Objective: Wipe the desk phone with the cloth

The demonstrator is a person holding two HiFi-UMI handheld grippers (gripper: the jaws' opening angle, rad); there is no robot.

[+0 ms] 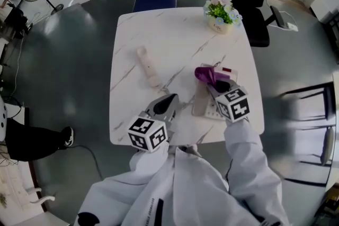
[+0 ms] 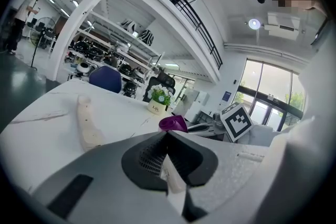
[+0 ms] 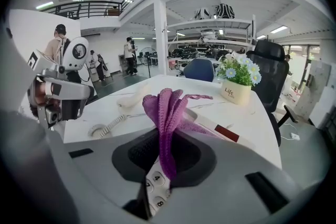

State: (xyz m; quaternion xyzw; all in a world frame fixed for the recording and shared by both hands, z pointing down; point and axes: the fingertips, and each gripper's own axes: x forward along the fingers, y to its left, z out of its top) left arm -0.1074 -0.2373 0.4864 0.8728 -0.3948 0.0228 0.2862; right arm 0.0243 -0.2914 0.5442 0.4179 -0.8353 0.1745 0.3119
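On the white desk [image 1: 159, 29], the phone [image 1: 201, 102] sits near the right edge, its handset [image 1: 148, 66] lying apart. The right tongs [image 3: 165, 162] pinch the purple cloth [image 3: 165, 113]; only their view shows the keypad [image 3: 152, 186] beneath. The left tongs [image 2: 170, 165] are closed.

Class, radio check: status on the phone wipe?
Right gripper shut on cloth, over phone keypad. Left gripper shut, alongside. Handset off cradle, on table.

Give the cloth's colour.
Purple cloth, clearest in the right gripper view.
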